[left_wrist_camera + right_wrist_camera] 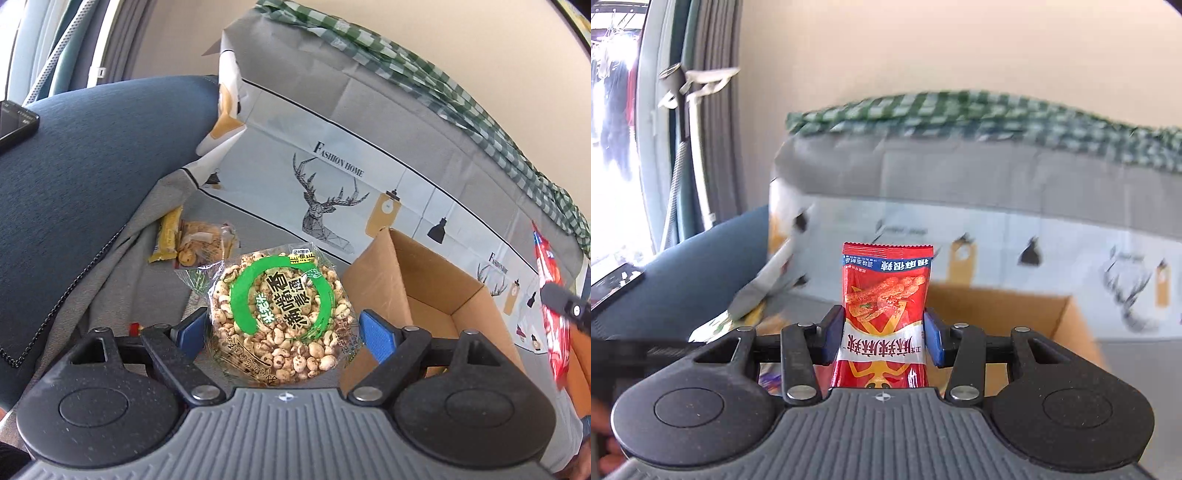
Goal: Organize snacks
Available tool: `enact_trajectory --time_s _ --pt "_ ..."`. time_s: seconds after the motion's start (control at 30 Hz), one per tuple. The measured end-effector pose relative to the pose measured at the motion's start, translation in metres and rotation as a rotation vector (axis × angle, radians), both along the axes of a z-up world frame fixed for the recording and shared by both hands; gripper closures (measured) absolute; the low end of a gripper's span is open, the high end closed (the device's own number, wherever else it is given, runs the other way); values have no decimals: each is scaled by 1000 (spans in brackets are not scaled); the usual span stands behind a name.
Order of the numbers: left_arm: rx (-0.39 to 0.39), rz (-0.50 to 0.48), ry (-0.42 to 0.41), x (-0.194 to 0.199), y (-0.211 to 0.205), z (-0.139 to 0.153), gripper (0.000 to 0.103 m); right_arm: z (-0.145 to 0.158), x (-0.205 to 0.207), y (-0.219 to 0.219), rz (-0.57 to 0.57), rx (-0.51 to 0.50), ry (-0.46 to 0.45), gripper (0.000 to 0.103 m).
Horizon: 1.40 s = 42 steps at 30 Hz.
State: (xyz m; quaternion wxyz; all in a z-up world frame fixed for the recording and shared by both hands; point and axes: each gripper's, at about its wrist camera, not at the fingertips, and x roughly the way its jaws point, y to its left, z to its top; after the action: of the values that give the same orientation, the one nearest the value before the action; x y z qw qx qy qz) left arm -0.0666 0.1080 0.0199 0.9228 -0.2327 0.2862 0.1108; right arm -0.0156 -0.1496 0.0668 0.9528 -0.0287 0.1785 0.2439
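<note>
Snacks were split between the two grippers and the sofa seat. Between the blue pads of the left gripper (282,328) sat a round puffed-grain cake (280,317) in clear wrap with a green ring on its label; the jaws stood wide and the pads met the packet's edges on both sides, so it was held across its full width. Just to the right of that gripper stood an open cardboard box (424,295), its near flap raised beside the right pad. Ahead and to the left of the gripper, on the grey seat cover (155,229), lay a yellow bar packet (168,236) and, touching it, a clear bag of brown biscuits (207,243). Beyond them rose a printed backrest cover with deer heads (325,199).

The right gripper (882,339) was closed partway on a red spicy-strip sachet (884,317), which stood upright between the pads with its crimped top above the fingertips. The box (1015,310) lay beyond and to the right of this gripper. At the far right of the left wrist view the same red sachet (550,280) showed, clamped by the other gripper's dark finger (565,306).
</note>
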Motion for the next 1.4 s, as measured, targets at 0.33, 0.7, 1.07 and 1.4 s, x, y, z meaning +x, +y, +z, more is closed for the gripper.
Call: enact_trajectory --time_s 0.33,0.7,1.07,1.4 --pt "42 -52 -22 1 -25 12 14 -33 37 -66 -175 94 58 56" --pt "84 -219 -110 59 -93 60 14 -38 33 -89 -226 38 2 56" --pt "278 -482 -161 97 -179 19 14 -47 33 -116 -306 17 23 56" --pt "158 -503 -121 118 -172 8 14 -51 46 -98 -319 -35 24 56"
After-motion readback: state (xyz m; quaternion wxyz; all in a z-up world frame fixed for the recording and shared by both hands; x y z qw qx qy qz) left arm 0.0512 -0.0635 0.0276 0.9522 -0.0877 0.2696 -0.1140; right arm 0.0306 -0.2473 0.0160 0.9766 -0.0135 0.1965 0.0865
